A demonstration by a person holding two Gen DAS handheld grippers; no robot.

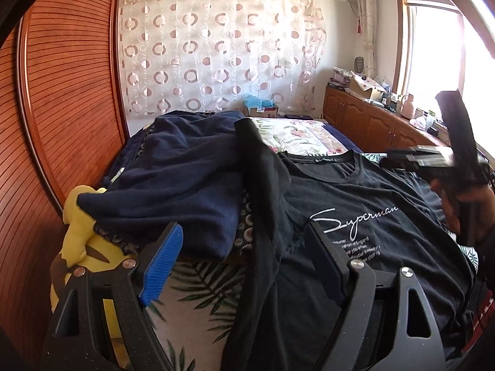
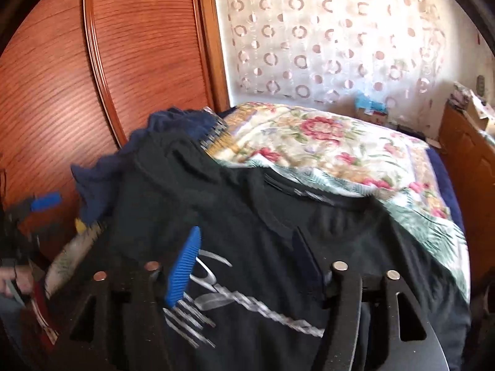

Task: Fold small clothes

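Your left view is showing "Superman" sharp on the black T-shirt (image 1: 355, 216); your right is blurring it. Both hand-held grippers, left hand-held gripper (image 1: 244, 266) and right hand-held gripper (image 2: 247, 266), are standing apart, empty.

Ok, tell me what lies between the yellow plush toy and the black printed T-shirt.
In the left wrist view, a navy garment lies heaped between the yellow plush toy and the black T-shirt, with leaf-print bedding below.

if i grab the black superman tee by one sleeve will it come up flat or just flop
Probably flop: the black t-shirt is thin fabric, and its sleeve already drapes limply over the navy garment. It looks light, so lifting is easy. It may drag across the floral bedspread rather than slide cleanly.
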